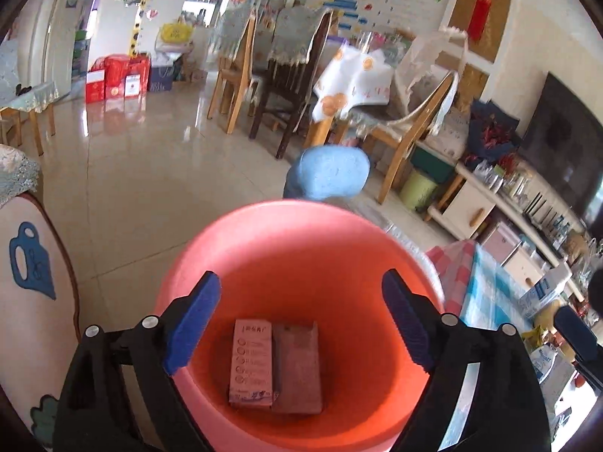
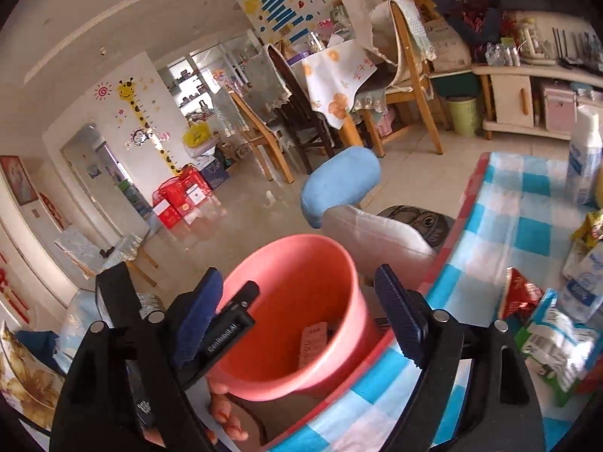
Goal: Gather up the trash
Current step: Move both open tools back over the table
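A salmon-pink bucket (image 1: 301,222) fills the lower middle of the left wrist view, with two flat cartons (image 1: 251,361) (image 1: 297,367) lying side by side on its bottom. My left gripper (image 1: 301,282) hangs over the bucket's mouth, open, with nothing between its blue pads. In the right wrist view the bucket (image 2: 354,324) stands at the edge of the checked table (image 2: 527,196), a carton (image 2: 312,342) showing inside. My right gripper (image 2: 298,277) points at it, open and empty. A black part of the left tool (image 2: 226,331) sits at the bucket's near rim, and a hand (image 2: 226,414) shows below.
A red wrapper (image 2: 522,293), a green-and-white packet (image 2: 554,339) and a white bottle (image 2: 584,158) lie on the table to the right. A blue padded seat back (image 2: 339,177) stands behind the bucket. Dining chairs, a green bin (image 2: 465,115) and a low cabinet stand farther off.
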